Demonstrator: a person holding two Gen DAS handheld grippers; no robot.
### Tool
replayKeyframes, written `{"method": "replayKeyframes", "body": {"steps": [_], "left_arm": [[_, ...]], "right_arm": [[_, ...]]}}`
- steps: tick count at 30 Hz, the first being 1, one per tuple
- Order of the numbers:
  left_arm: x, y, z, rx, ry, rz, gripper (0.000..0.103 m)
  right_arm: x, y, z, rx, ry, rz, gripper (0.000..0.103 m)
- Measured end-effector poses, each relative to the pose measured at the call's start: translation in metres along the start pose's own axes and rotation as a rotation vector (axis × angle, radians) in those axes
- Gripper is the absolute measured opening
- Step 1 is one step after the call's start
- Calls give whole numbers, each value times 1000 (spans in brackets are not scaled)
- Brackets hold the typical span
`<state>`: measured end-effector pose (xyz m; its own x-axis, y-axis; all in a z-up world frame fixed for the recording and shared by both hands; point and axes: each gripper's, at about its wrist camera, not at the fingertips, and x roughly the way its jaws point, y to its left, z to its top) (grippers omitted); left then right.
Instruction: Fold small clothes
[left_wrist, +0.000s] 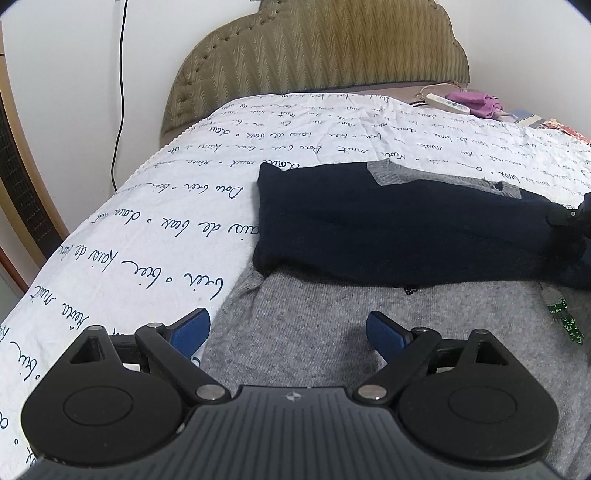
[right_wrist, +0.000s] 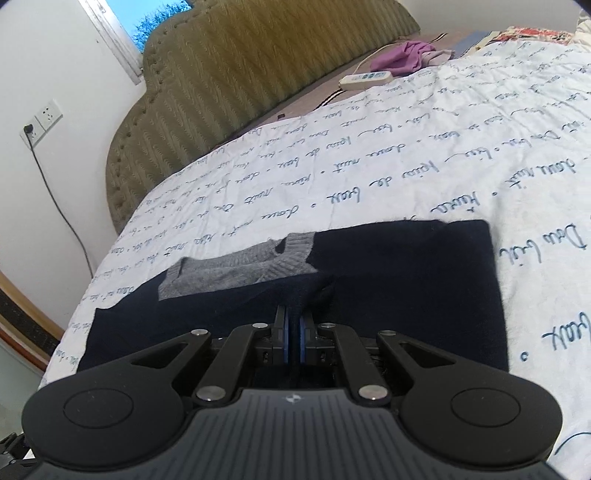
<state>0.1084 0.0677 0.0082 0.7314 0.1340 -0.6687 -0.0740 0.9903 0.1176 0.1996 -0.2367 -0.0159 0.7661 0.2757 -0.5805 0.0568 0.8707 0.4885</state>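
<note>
While the sweater (right_wrist: 388, 280) lies navy over grey | right claw (right_wrist: 294, 332) pinches its fold | left claw (left_wrist: 288, 332) gapes empty.

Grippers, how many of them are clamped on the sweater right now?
1. The right gripper is shut on the sweater, pinching its navy fabric. The left gripper hangs open above the gray part, gripping nothing.

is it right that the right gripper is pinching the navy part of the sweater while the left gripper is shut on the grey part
Not quite. The right gripper is pinching the navy part of the sweater, but the left gripper is open: in the left wrist view its blue pads stand wide apart over the grey part, gripping nothing.
</note>
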Motion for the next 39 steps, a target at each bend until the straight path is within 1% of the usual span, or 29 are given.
{"method": "replayKeyframes", "body": {"steps": [3, 8, 12, 17, 19, 22, 25, 27, 29, 31, 33, 35, 36, 37, 39], "left_arm": [[1, 1, -1, -2, 3, 3, 92], [-1, 4, -2, -6, 1, 3, 93], [0, 5, -2, -8, 8, 8, 93], [-2, 7, -2, -21, 8, -1, 93], [-3, 7, -3, -16, 8, -2, 93], [-5, 7, -4, -17, 6, -8, 93], [-6, 6, -6, -22, 5, -16, 93], [-6, 5, -7, -17, 7, -14, 93], [-7, 4, -8, -15, 8, -13, 93], [-9, 6, -9, -16, 4, -16, 93], [-11, 8, -10, -17, 2, -16, 93], [-11, 10, -11, -23, 5, -18, 93], [-11, 11, -11, -27, 7, -20, 93], [-12, 12, -11, -33, 8, -24, 93], [-13, 12, -13, -37, 10, -35, 93]], "right_arm": [[-1, -1, 0, -2, -3, -8, 6], [0, -1, -2, -19, -9, -45, 5], [3, -2, -2, -26, 5, -53, 6], [4, -11, -2, 31, 7, -74, 10], [1, -12, -3, 31, -3, -92, 10], [-13, -2, -6, -20, -55, -134, 10], [-26, 12, -12, -96, -85, -131, 10], [-26, 19, -16, -136, -66, -120, 10], [-17, 20, -21, -158, -18, -135, 10], [-10, 16, -24, -145, 13, -158, 10], [-12, 13, -27, -122, 16, -174, 12], [-18, 15, -29, -131, 14, -177, 21], [-22, 17, -31, -141, 13, -174, 32], [-26, 19, -33, -150, 11, -169, 47], [-34, 23, -39, -168, 7, -148, 62]]}}
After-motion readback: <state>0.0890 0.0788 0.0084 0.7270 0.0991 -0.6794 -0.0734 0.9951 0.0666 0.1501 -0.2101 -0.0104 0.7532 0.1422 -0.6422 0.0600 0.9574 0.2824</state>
